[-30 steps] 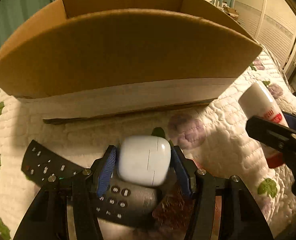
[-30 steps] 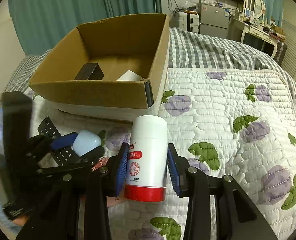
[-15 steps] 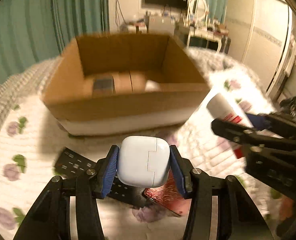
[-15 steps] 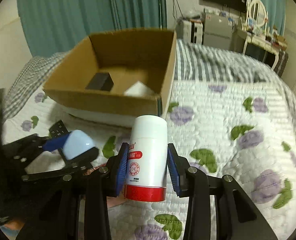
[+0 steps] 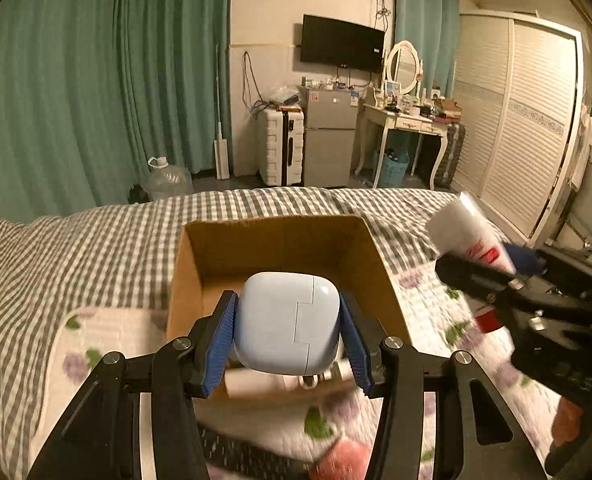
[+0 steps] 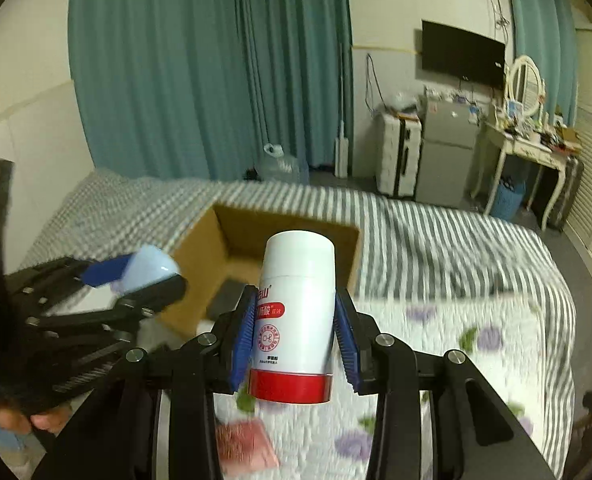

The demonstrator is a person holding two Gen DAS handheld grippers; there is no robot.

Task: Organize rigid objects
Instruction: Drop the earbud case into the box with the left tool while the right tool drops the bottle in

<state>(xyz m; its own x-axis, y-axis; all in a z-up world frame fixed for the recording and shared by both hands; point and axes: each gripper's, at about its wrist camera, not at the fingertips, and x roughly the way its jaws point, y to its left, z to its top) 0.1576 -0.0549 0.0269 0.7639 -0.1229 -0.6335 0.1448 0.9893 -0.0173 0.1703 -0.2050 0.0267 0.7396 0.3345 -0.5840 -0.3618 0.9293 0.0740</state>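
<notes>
My left gripper (image 5: 287, 328) is shut on a pale blue earbud case (image 5: 287, 322) and holds it in the air in front of the open cardboard box (image 5: 279, 240) on the bed. My right gripper (image 6: 296, 326) is shut on a white bottle with a red base (image 6: 296, 320), also lifted, to the right of the box (image 6: 235, 240). A dark block (image 6: 225, 298) lies inside the box. In the right wrist view the left gripper (image 6: 135, 280) with the case shows at left; in the left wrist view the bottle (image 5: 468, 236) shows at right.
A black remote (image 5: 247, 458) and a pink packet (image 6: 247, 446) lie on the floral quilt (image 6: 456, 344) below the grippers. A white object (image 5: 247, 384) lies at the box's near side. A checked blanket (image 5: 95, 240) covers the far bed.
Both grippers have risen well above the bed with their objects. The box now appears lower and farther in both views, and the room behind has come into sight.
</notes>
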